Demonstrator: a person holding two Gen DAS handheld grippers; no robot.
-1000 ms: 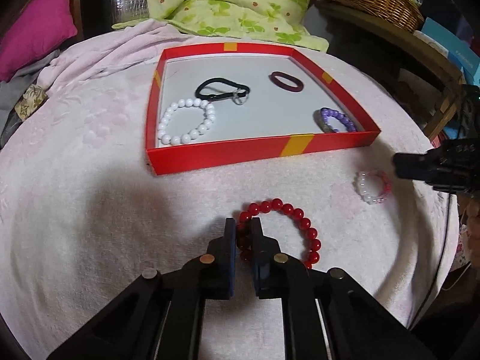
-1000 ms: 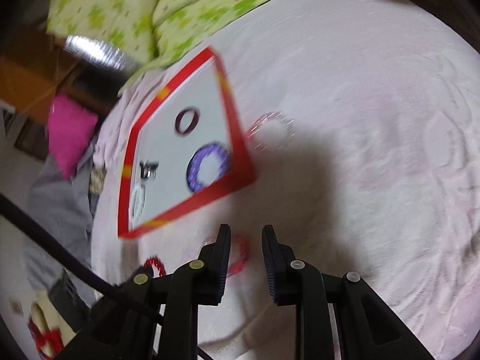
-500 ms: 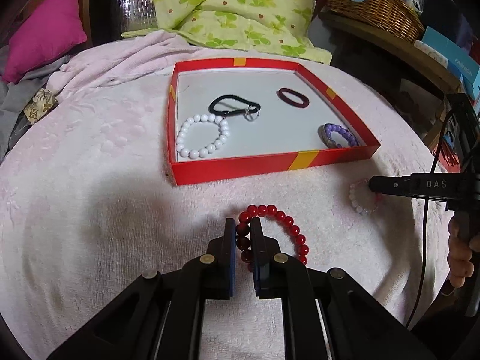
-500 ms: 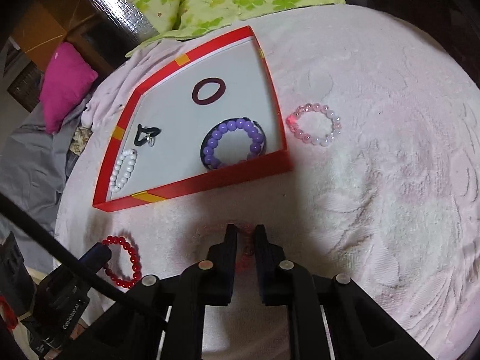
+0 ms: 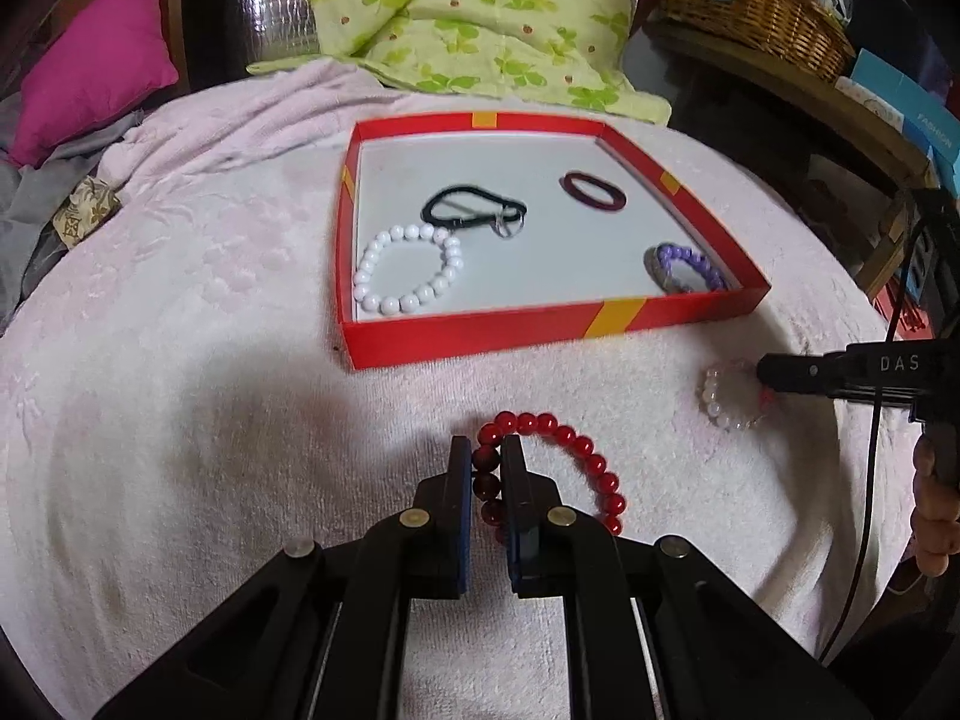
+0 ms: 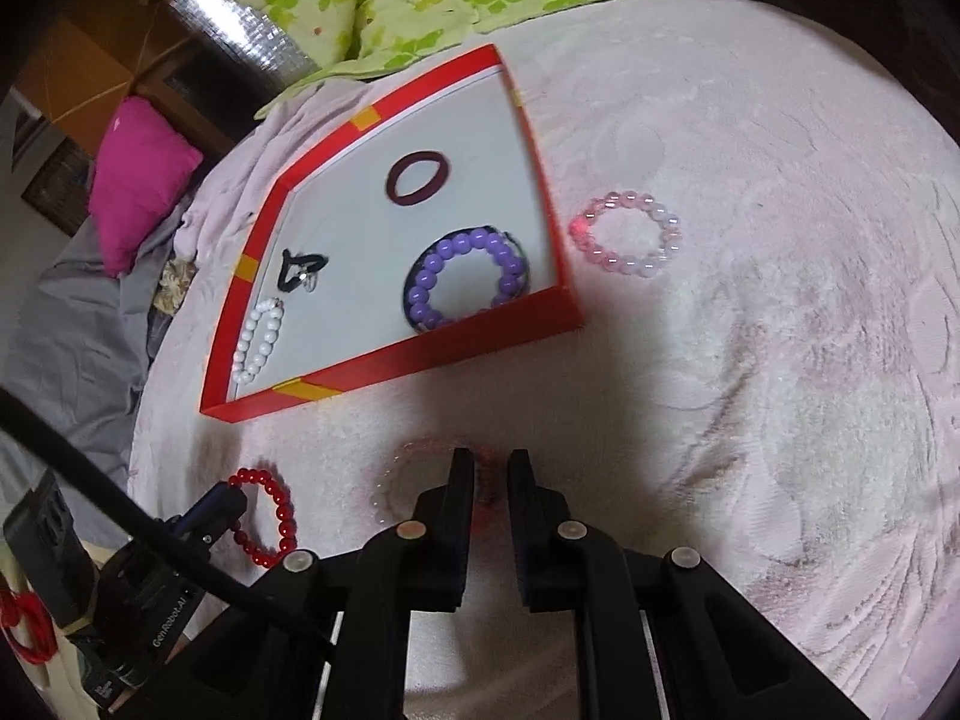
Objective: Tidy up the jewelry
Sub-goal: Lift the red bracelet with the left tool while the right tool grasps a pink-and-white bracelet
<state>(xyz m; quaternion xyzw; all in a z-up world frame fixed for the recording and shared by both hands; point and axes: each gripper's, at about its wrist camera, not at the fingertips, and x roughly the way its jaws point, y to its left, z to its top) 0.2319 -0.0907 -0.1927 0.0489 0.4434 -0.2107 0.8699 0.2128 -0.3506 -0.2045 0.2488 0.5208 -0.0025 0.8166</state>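
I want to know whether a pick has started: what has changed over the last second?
The right gripper narrowed its jaws onto the pale pink bracelet, taking hold of it. Unchanged: the left gripper stays shut on the red bead bracelet. The white bracelet, purple bracelet, black hair tie and dark red ring lie in the red tray. The second pink bracelet lies beside it.

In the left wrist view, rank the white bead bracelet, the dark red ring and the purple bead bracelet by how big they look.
1. White bead bracelet: clearly the largest.
2 and 3. Dark red ring and purple bead bracelet: near alike; the tray wall hides part of the purple one, so no ranking.
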